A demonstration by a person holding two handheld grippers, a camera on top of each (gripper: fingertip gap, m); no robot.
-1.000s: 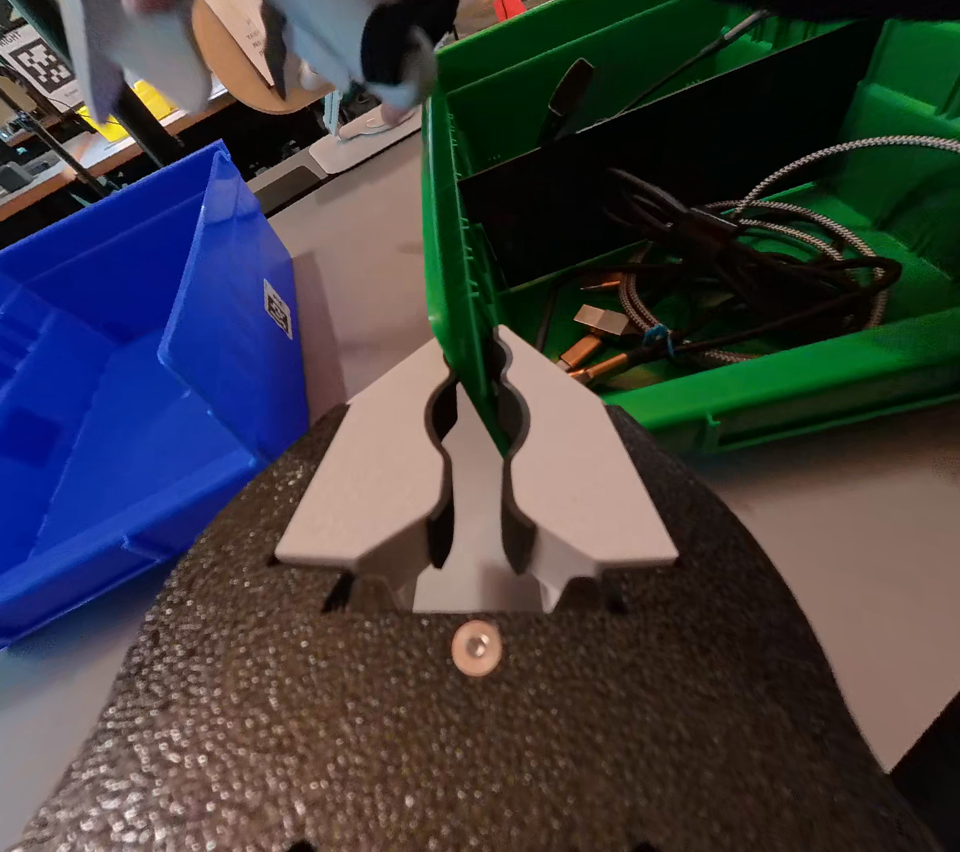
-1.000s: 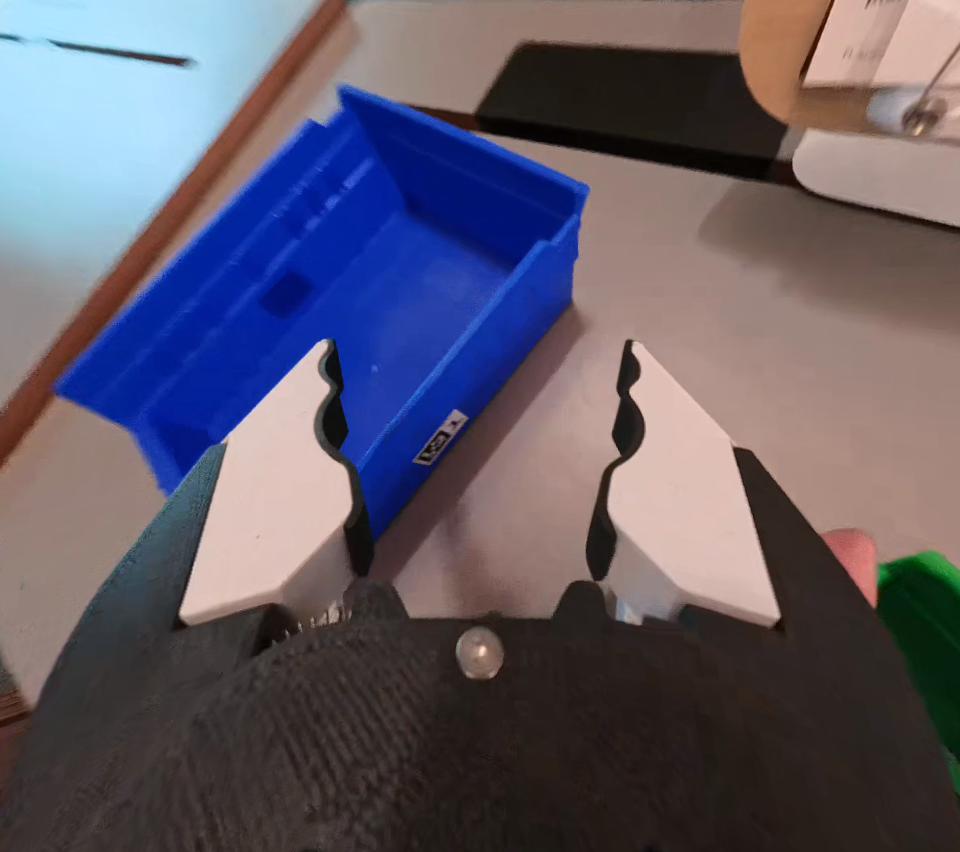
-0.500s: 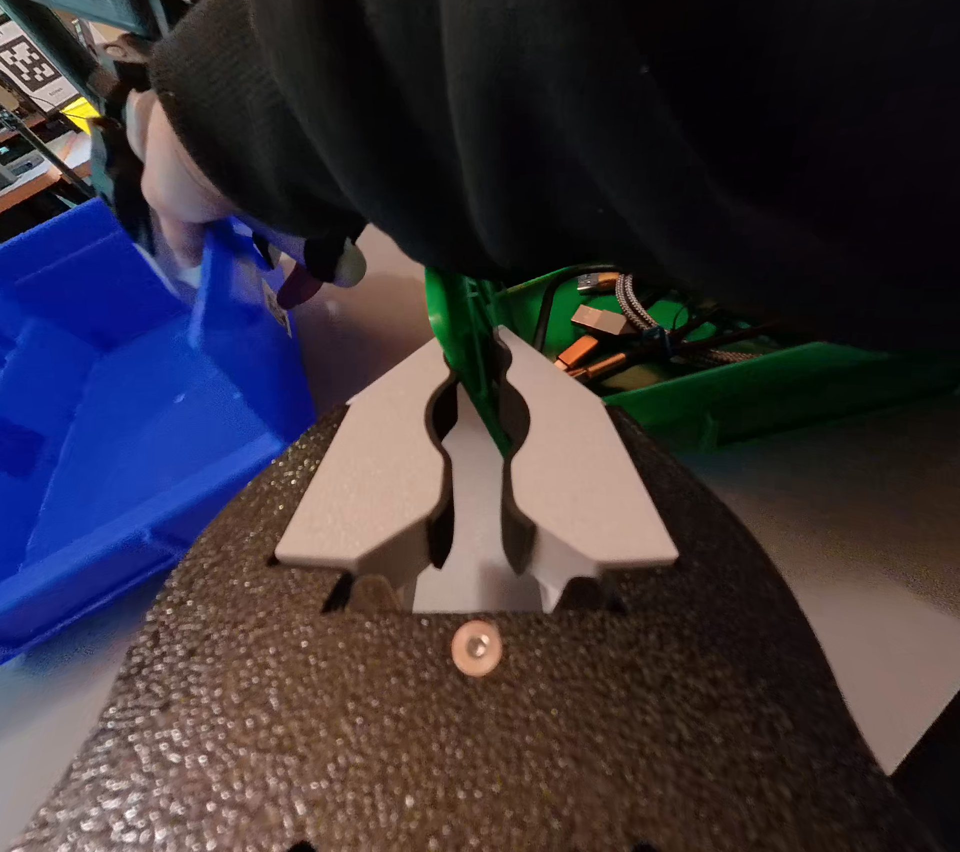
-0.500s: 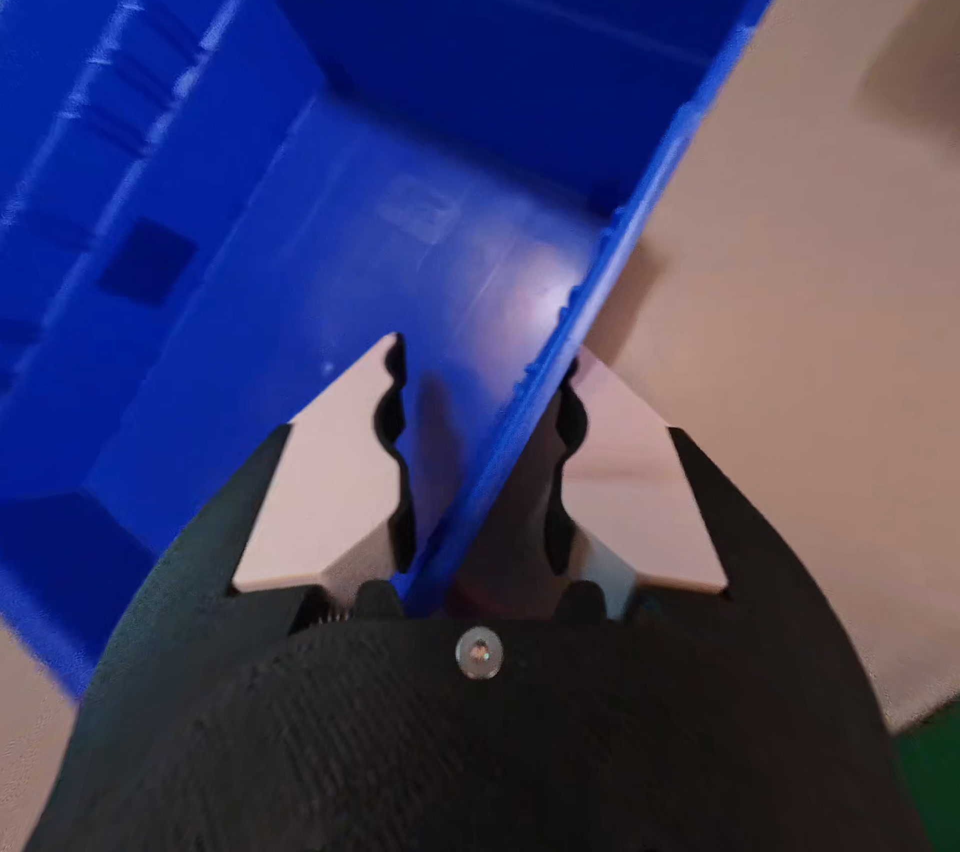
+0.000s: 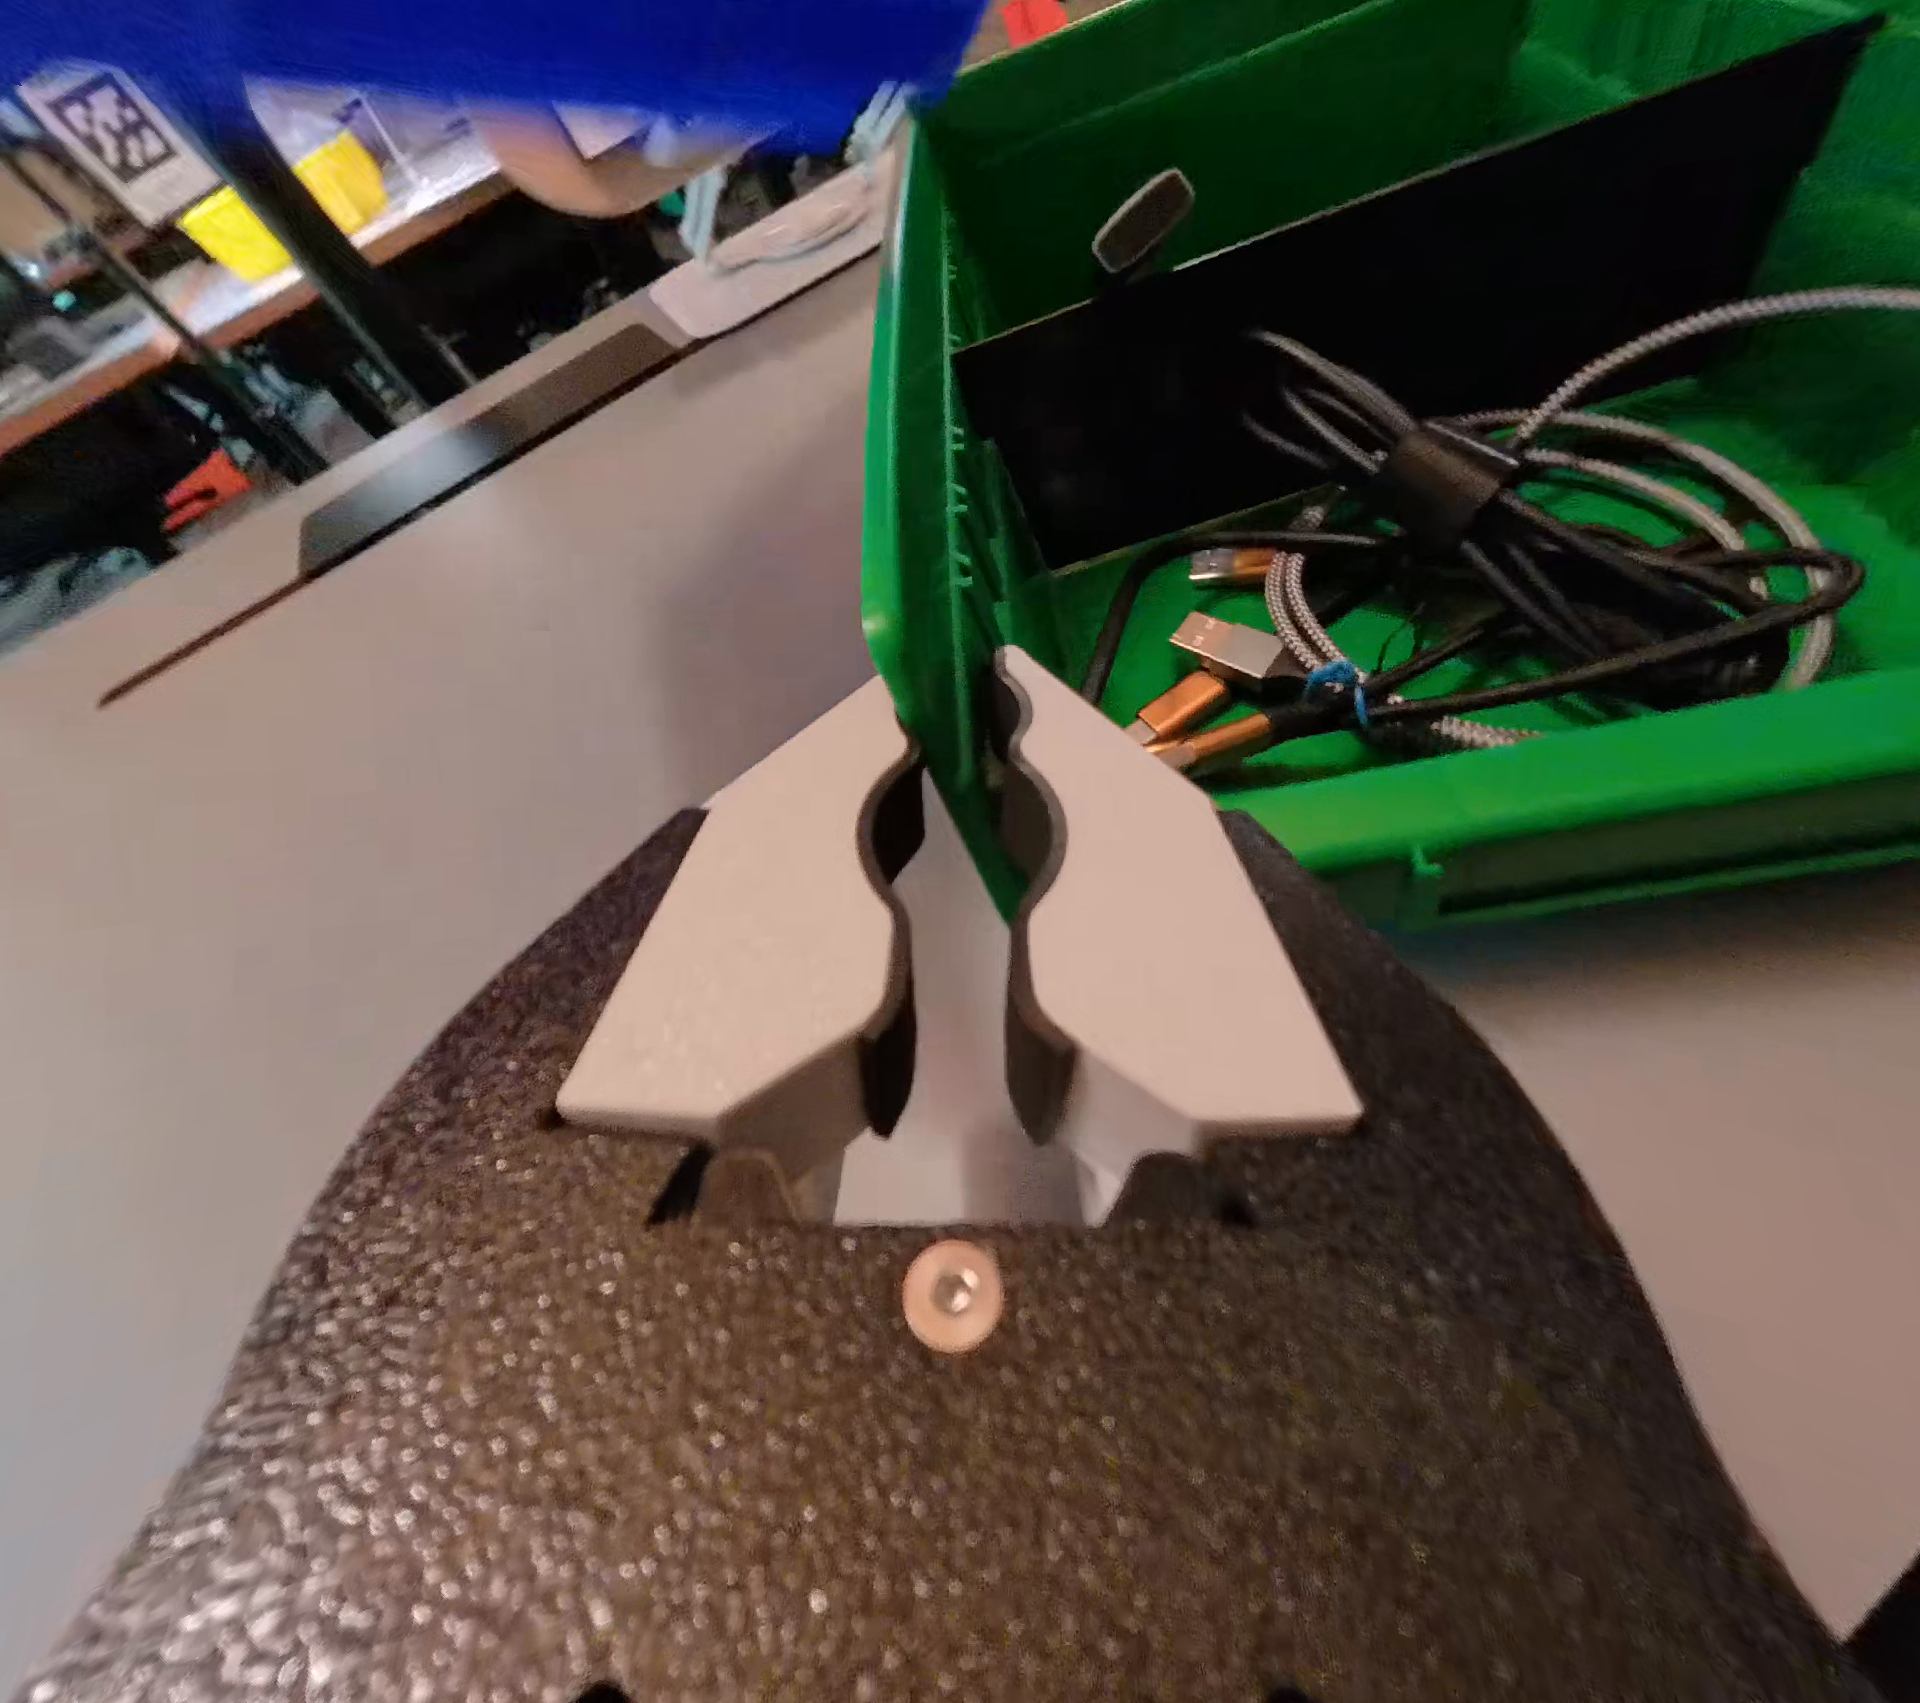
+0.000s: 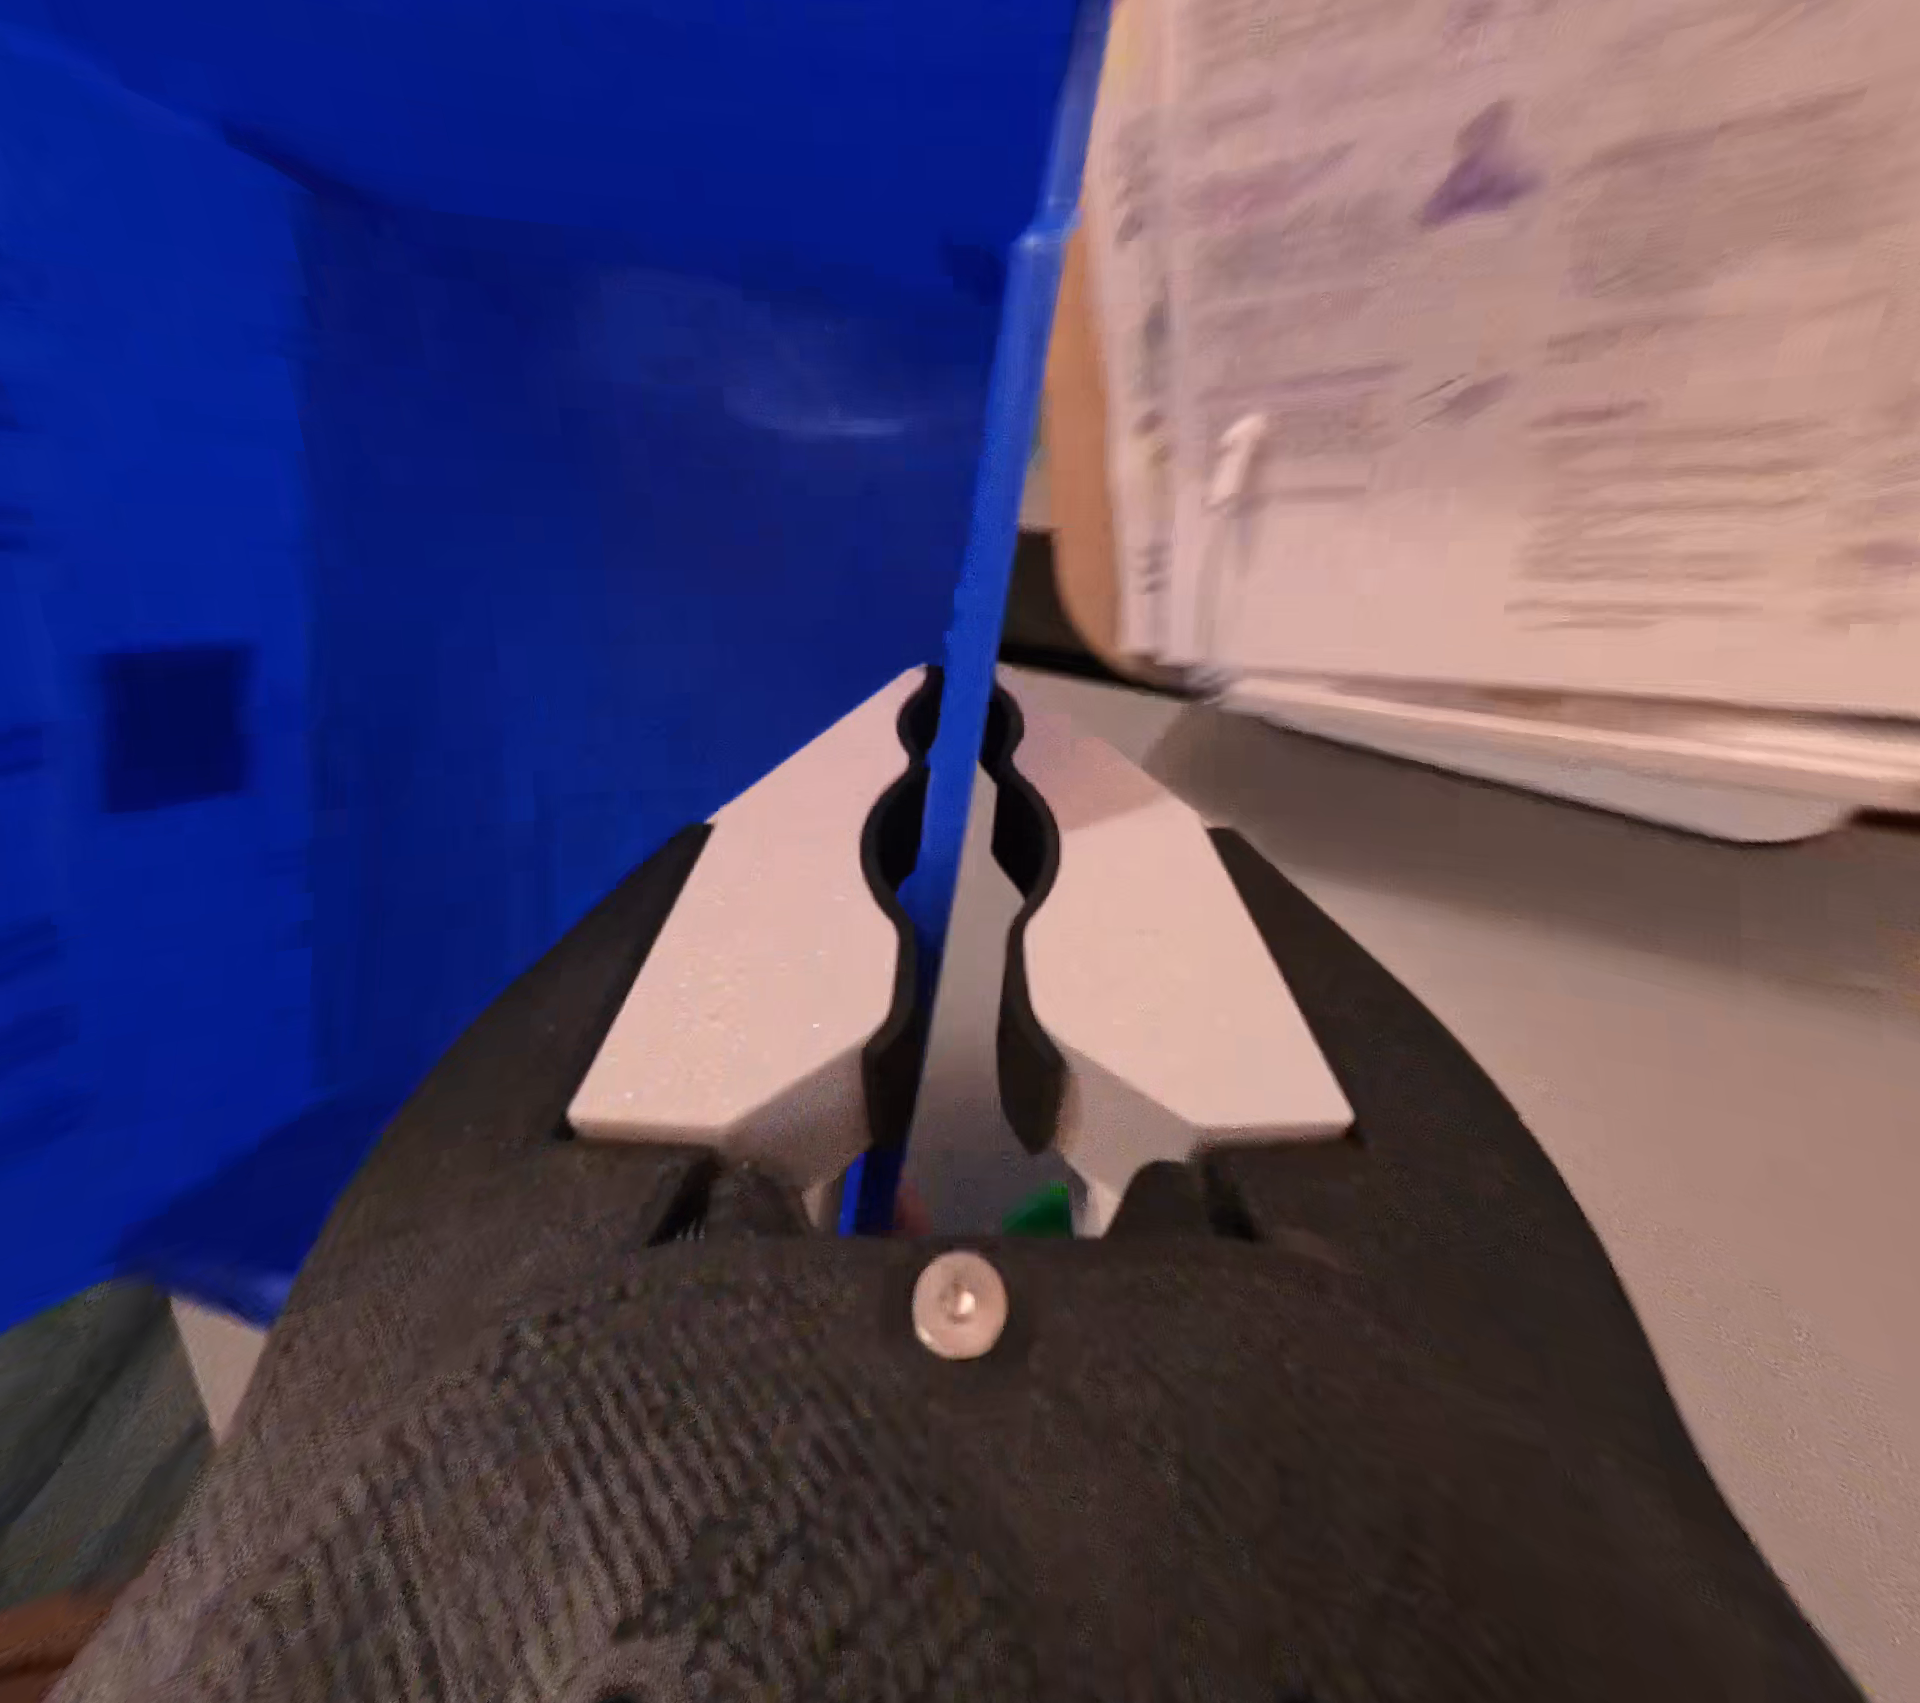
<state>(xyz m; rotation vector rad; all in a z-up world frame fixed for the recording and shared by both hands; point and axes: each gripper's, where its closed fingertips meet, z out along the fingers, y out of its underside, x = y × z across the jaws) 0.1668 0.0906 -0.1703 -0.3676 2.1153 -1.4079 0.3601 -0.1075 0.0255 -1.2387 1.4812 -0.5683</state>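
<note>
My left gripper [image 5: 956, 708] sits low at 6 o'clock in left wrist view, pointing fwd toward 12, jaws nearly together and clamped on a thin wall; one finger each side, tips just past its edge. Grey fingers [image 5: 748, 947] level, approx symmetric.

My right gripper [image 6: 961, 697] also at 6 o'clock in its own view, aimed to 12, jaws pinched tight on a thin wall running up betw the pads. Fingertips [image 6: 862, 749] touch it both sides. Wrist tipped up; view is blurred w/ motion.
</note>
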